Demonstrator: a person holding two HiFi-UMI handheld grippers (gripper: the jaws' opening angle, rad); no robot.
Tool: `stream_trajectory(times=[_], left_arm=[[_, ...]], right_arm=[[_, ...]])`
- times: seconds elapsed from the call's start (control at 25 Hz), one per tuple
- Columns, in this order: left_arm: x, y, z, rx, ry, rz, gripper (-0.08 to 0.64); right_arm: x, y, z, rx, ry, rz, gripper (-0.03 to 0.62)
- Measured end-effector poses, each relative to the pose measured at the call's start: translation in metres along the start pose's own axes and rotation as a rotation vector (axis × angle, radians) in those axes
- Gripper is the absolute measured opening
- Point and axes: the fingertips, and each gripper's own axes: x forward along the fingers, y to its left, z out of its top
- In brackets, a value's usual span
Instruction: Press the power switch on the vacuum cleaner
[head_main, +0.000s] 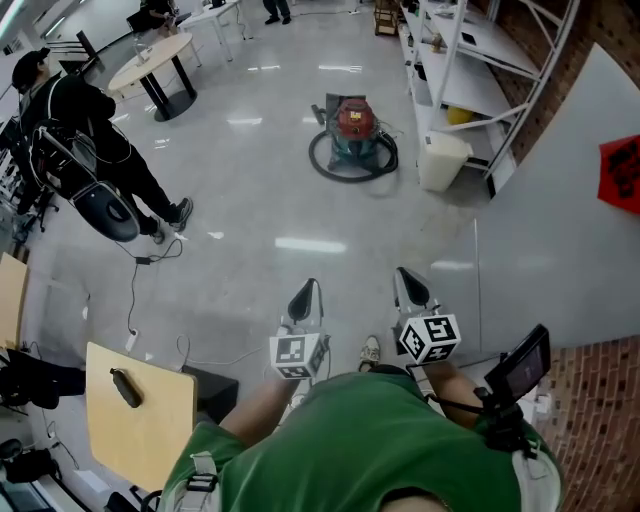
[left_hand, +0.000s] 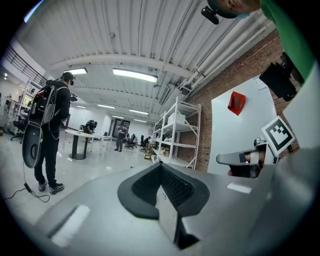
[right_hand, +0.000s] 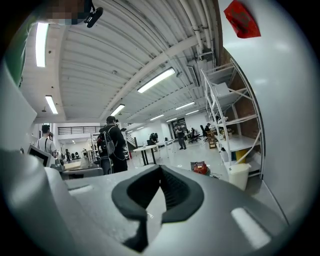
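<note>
The vacuum cleaner (head_main: 353, 128), with a red top, a teal base and a black hose coiled round it, stands on the grey floor far ahead of me. It shows small in the right gripper view (right_hand: 201, 168). I cannot make out its switch from here. My left gripper (head_main: 305, 298) and right gripper (head_main: 411, 288) are held side by side close to my body, well short of the vacuum. Both point forward with the jaws together and nothing between them. In the gripper views the dark pads of the left gripper (left_hand: 161, 168) and right gripper (right_hand: 160, 171) meet.
A white bin (head_main: 442, 160) and a white shelf rack (head_main: 470, 70) stand right of the vacuum. A white panel (head_main: 560, 230) leans along the brick wall. A person with a backpack (head_main: 90, 140) stands at left near a round table (head_main: 150, 62). A wooden tabletop (head_main: 140, 415) is at my near left.
</note>
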Motion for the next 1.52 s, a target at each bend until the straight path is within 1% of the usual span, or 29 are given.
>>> stream_trajectory(times=[0.2,0.44,0.6,0.72,0.92,1.12,1.32,1.52], left_arm=[[0.046,-0.003,0.007,0.001,-0.010,0.026,0.008],[0.092,-0.012,0.005,0.003,-0.010,0.067,0.008],[0.116,-0.016,0.003,0.006,-0.009,0.090,0.008],[0.131,-0.018,0.003,0.006,-0.004,0.094,0.008],[0.151,-0.015,0.006,0.010,0.007,0.074,0.008],[0.179,-0.005,0.010,0.008,0.008,0.032,0.008],[0.214,0.013,0.017,0.011,0.010,-0.023,0.008],[0.247,0.036,0.027,0.014,-0.005,-0.061,0.008]], right_arm=[[0.033,-0.037,0.011,-0.004,0.006,0.013,0.003],[0.067,-0.078,0.013,-0.009,0.037,0.044,0.003],[0.087,-0.096,0.012,-0.020,0.050,0.063,0.003],[0.098,-0.107,0.014,-0.024,0.052,0.064,0.003],[0.109,-0.117,0.015,-0.012,0.057,0.040,0.003],[0.130,-0.128,0.020,-0.013,0.056,0.000,0.003],[0.158,-0.135,0.034,-0.018,0.040,-0.045,0.003],[0.191,-0.137,0.044,-0.024,0.024,-0.078,0.003]])
